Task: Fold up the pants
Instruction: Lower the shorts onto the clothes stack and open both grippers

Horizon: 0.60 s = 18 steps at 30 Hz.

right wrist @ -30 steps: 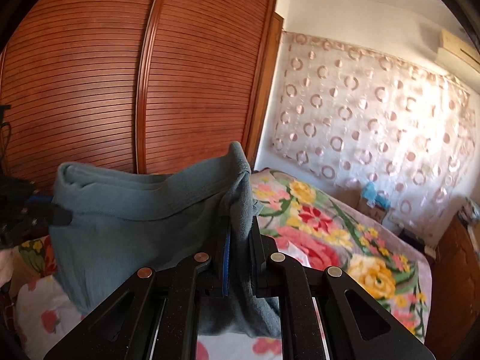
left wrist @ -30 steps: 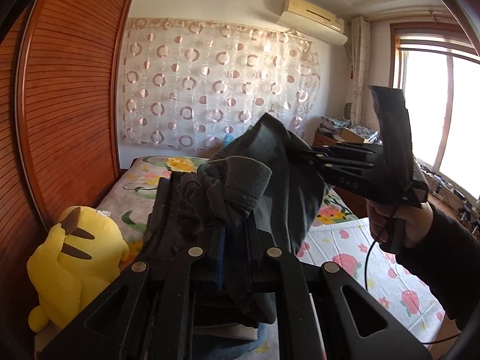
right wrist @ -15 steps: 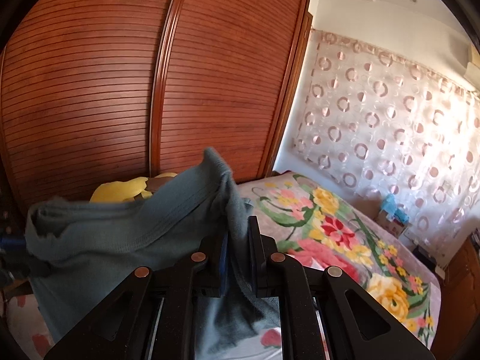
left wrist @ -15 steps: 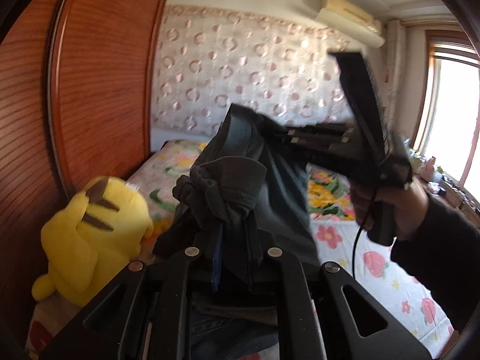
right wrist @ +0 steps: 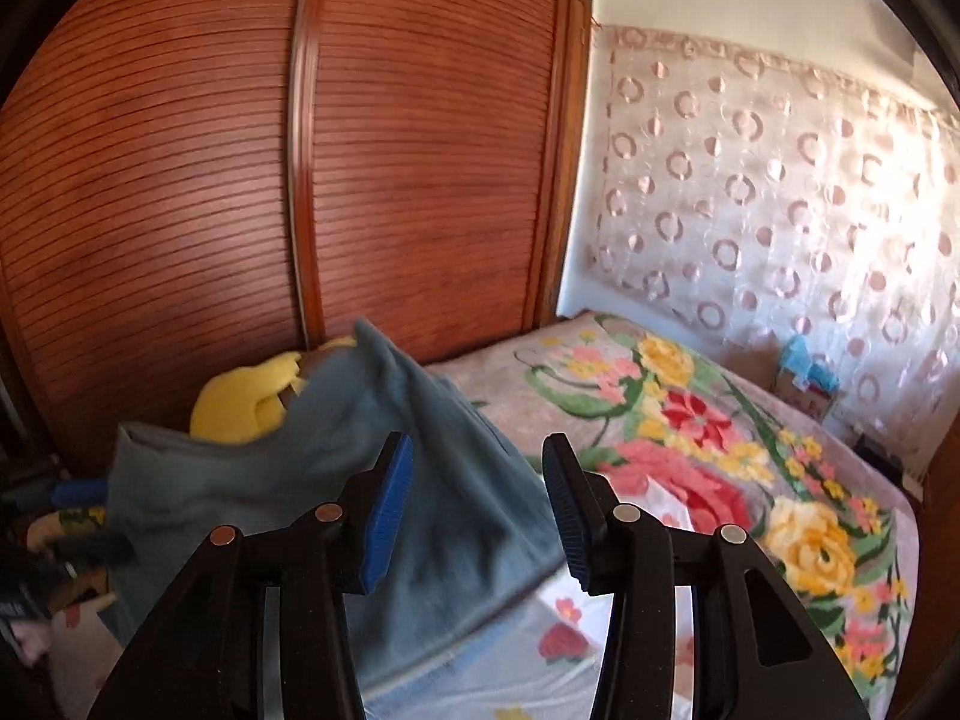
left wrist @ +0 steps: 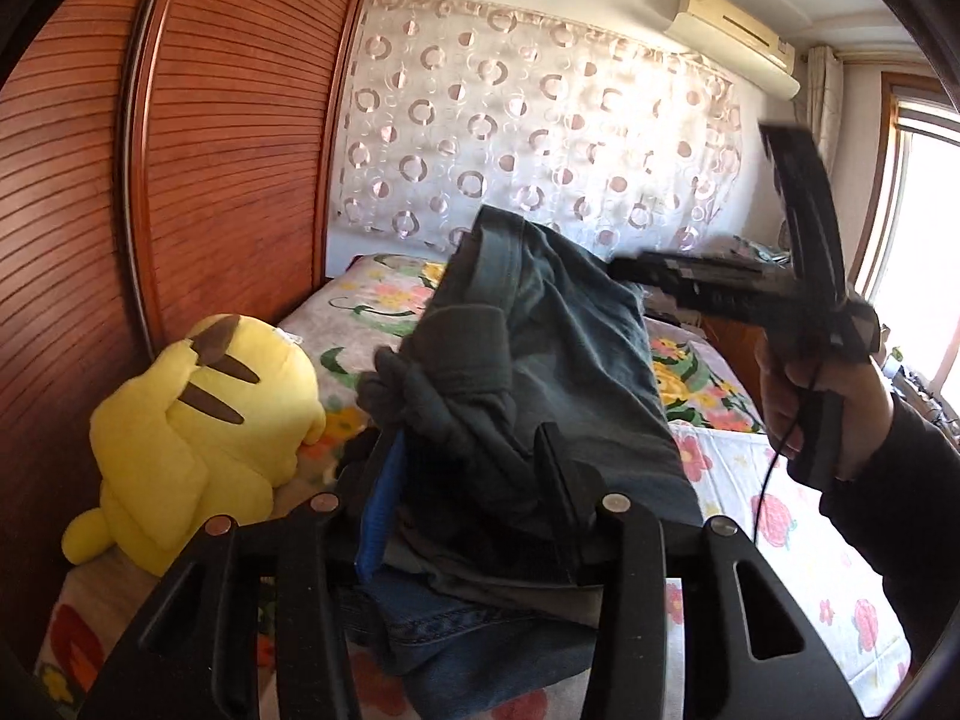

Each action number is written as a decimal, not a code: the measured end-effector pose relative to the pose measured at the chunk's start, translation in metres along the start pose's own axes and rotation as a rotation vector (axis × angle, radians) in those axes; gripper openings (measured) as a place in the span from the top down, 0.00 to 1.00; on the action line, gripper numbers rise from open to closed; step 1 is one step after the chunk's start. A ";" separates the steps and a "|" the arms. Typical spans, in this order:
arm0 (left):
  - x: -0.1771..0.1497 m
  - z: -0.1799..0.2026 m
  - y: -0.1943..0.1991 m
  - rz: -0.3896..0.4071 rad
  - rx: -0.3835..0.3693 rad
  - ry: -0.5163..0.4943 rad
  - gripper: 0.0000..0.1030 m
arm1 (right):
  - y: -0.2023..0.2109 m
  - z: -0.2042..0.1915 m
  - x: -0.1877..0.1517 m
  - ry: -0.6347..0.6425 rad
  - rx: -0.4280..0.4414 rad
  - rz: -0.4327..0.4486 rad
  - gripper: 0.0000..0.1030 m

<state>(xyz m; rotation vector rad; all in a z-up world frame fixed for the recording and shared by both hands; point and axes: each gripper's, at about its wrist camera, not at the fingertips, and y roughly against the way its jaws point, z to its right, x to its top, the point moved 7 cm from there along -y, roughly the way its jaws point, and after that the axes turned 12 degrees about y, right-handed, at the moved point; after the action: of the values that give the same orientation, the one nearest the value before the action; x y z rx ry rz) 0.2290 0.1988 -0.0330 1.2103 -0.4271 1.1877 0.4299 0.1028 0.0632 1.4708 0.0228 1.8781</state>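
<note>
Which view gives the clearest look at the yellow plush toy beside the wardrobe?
The left wrist view: the yellow plush toy shows nearly whole and sharp, lying on the bed against the wardrobe. In the right wrist view only its top shows, blurred, behind the grey-blue pants.

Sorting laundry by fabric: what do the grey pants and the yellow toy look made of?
Pants: soft matte knit, probably fleece or jersey; they slump in thick, rounded folds. Toy: plush, a fuzzy, stuffed, seamed shape.
</note>
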 end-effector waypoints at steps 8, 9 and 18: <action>0.011 -0.016 0.001 0.004 0.056 0.002 0.57 | -0.026 0.020 -0.015 -0.073 -0.039 -0.103 0.55; 0.010 -0.017 0.001 -0.002 0.060 -0.002 0.57 | -0.027 0.019 -0.013 -0.083 -0.033 -0.103 0.55; 0.008 -0.014 0.011 0.008 0.091 -0.052 0.55 | 0.009 -0.001 -0.006 -0.108 -0.026 -0.048 0.55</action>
<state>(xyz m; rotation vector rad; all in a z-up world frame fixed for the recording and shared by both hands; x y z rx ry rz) 0.2186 0.2139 -0.0263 1.3207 -0.4210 1.1956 0.4252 0.0931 0.0615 1.5387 -0.0173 1.7517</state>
